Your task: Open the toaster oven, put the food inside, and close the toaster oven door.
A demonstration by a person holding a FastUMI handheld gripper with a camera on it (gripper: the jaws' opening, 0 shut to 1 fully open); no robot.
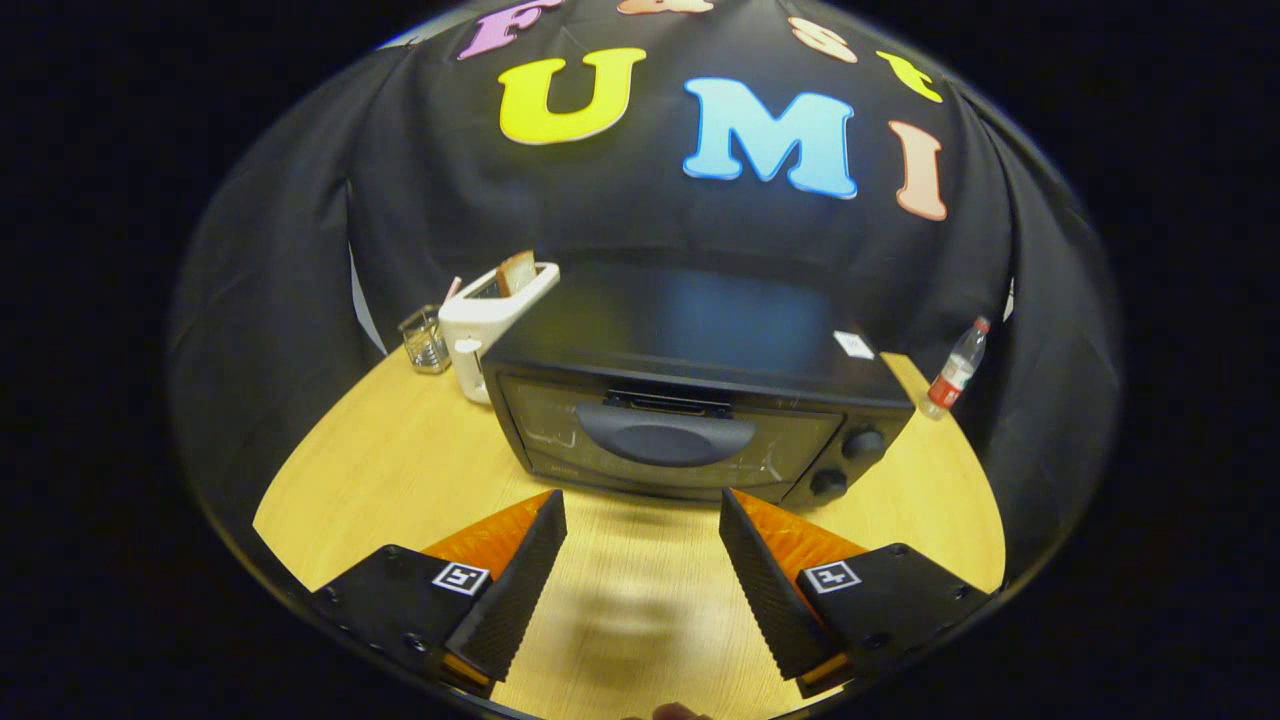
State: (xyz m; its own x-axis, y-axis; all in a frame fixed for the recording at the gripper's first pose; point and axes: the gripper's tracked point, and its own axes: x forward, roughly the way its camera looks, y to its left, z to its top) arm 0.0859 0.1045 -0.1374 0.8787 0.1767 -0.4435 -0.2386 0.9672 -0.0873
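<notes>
Gripper (pixel 642 505): two wedge-shaped fingers w/ ribbed, textured inner faces, tapering to narrow tips fwd. Each finger sits on a flat, angular black base plate, small round screws along the plate edges. One square black-and-white fiducial marker per plate, just behind each finger. Fingers stand apart, wide gap, nothing between them. Both sides mirror each other in shape.
</notes>
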